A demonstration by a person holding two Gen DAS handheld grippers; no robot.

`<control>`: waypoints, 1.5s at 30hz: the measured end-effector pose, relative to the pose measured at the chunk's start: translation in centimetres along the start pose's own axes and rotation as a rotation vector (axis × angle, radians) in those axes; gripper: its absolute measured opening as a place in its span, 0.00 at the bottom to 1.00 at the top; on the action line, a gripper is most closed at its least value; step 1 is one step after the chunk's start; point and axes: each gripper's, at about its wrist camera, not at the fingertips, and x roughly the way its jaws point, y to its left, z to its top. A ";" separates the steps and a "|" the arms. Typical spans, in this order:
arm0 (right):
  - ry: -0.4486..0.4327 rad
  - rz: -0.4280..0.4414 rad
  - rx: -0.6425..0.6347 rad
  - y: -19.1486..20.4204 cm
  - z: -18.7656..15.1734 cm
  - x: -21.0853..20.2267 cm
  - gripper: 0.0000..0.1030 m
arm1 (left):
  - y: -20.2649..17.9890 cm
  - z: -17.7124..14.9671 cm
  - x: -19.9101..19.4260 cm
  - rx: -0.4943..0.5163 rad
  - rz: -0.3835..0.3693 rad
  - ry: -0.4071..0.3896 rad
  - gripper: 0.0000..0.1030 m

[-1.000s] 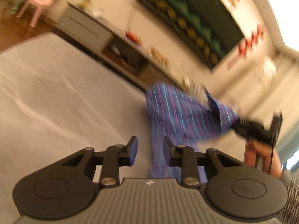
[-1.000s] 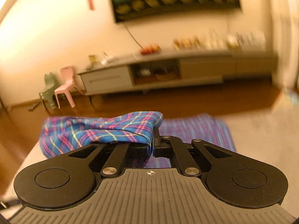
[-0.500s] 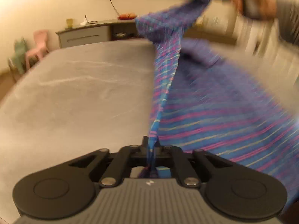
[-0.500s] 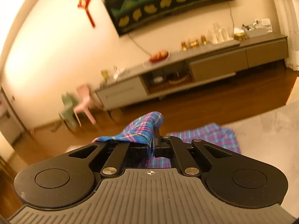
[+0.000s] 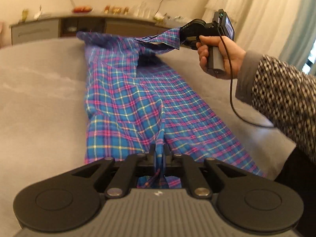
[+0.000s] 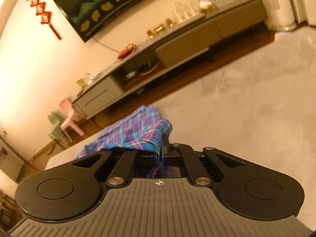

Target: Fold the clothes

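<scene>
The blue, pink and yellow plaid cotton shirt (image 5: 126,98) lies stretched lengthwise on the grey table (image 5: 39,90); the left gripper (image 5: 159,154) clenches its near edge; the right gripper (image 6: 161,152) grips a far corner, lifted above the table

Shirt (image 5: 126,102) lengthwise on table (image 5: 39,90), sideboard (image 5: 35,32) behind its far end.

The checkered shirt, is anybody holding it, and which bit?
Yes. Both tools pinch the checkered shirt: left tool on its near edge, right tool on its far corner.

Two low claw-mounted fisheyes close over the plaid garment (image 5: 126,90), both facing the sideboard (image 6: 177,45).
</scene>
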 end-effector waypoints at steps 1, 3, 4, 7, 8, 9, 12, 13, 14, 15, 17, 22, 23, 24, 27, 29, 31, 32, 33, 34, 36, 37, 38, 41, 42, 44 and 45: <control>0.006 0.014 0.016 -0.2 0.2 0.5 0.00 | -0.2 0.4 0.3 -0.020 -0.008 0.009 0.05; -0.046 0.074 0.041 0.1 0.9 0.4 0.00 | -0.9 1.1 0.8 -0.039 -0.024 0.023 0.07; -0.081 0.111 0.051 0.2 1.3 0.0 0.00 | -1.1 1.3 0.9 -0.045 -0.029 0.032 0.07; -0.161 0.169 0.053 0.5 2.4 -0.8 0.02 | -1.2 0.9 0.3 -0.047 -0.032 0.067 0.22; -0.174 0.152 0.042 0.5 2.6 -1.0 0.12 | -1.2 0.6 -0.1 -0.045 -0.030 0.075 0.28; -0.164 0.115 0.039 0.3 2.6 -0.9 0.17 | -1.0 0.1 -1.0 -0.037 -0.022 0.077 0.32; 0.004 -0.016 0.038 -0.9 2.2 1.2 0.84 | 0.1 -1.4 -3.7 -0.032 0.027 0.082 0.34; 0.067 -0.035 0.038 -1.4 1.9 1.9 0.81 | 0.5 -1.8 -4.0 -0.038 0.054 0.090 0.34; 0.117 -0.041 0.040 -1.9 1.5 2.4 0.78 | 0.8 -2.2 -4.1 -0.042 0.087 0.103 0.34; 0.138 -0.052 0.050 -2.4 1.2 2.6 0.78 | 1.1 -2.5 -3.8 -0.044 0.120 0.118 0.34; 0.120 -0.095 0.084 -3.3 0.6 1.8 0.78 | 1.3 -3.2 -3.3 -0.040 0.197 0.139 0.34; -0.004 -0.239 0.120 -3.6 0.6 -2.6 0.78 | 0.1 -4.4 -3.5 0.015 0.239 0.112 0.41; -0.025 -0.242 0.067 -2.8 0.6 -3.6 0.72 | -0.2 -4.6 -3.6 0.039 0.241 0.115 0.41; -0.041 -0.235 0.000 -1.8 0.4 -4.5 0.69 | -0.5 -4.7 -3.7 0.057 0.240 0.114 0.41; 0.056 -0.070 -0.300 3.8 -2.0 -5.7 0.62 | -1.0 -5.0 -4.0 0.080 0.220 0.088 0.39; 0.182 0.079 -0.475 7.6 -4.9 -5.9 0.61 | -1.3 -5.1 -4.1 0.096 0.206 0.070 0.39; 0.315 0.185 -0.621 10.7 -8.7 -5.8 0.53 | -1.6 -5.3 -4.3 0.112 0.193 0.052 0.39; 0.357 0.203 -0.700 12.1 -10.7 -5.7 0.52 | -1.8 -5.3 -4.4 0.120 0.186 0.044 0.39; 0.383 0.187 -0.749 12.8 -12.1 -5.3 0.52 | -1.7 -5.6 -4.4 0.120 0.176 0.052 0.39; 0.400 0.152 -0.782 13.1 -13.2 -4.8 0.52 | -1.3 -6.3 -4.1 0.105 0.159 0.092 0.38; 0.374 0.075 -0.787 12.1 -13.4 -3.7 0.52 | -0.8 -7.0 -4.5 0.097 0.124 0.126 0.38; 0.362 0.041 -0.775 11.5 -13.0 -3.4 0.62 | -0.7 -7.2 -4.9 0.099 0.107 0.132 0.38; 0.355 0.012 -0.759 10.9 -12.5 -3.1 0.70 | -0.5 -7.4 -5.4 0.100 0.089 0.137 0.38; 0.375 -0.002 -0.664 10.0 -10.1 -3.1 0.62 | 0.7 -6.6 -7.2 0.085 0.050 0.102 0.37; 0.370 0.028 -0.651 10.4 -9.3 -3.5 0.61 | 1.4 -5.6 -7.9 0.071 0.043 0.069 0.36; 0.334 0.103 -0.629 11.4 -7.5 -4.7 0.61 | 2.8 -3.6 -9.4 0.048 0.030 0.000 0.36; 0.304 0.125 -0.618 11.8 -6.7 -5.4 0.62 | 3.5 -2.0 -9.6 0.048 0.028 -0.035 0.36</control>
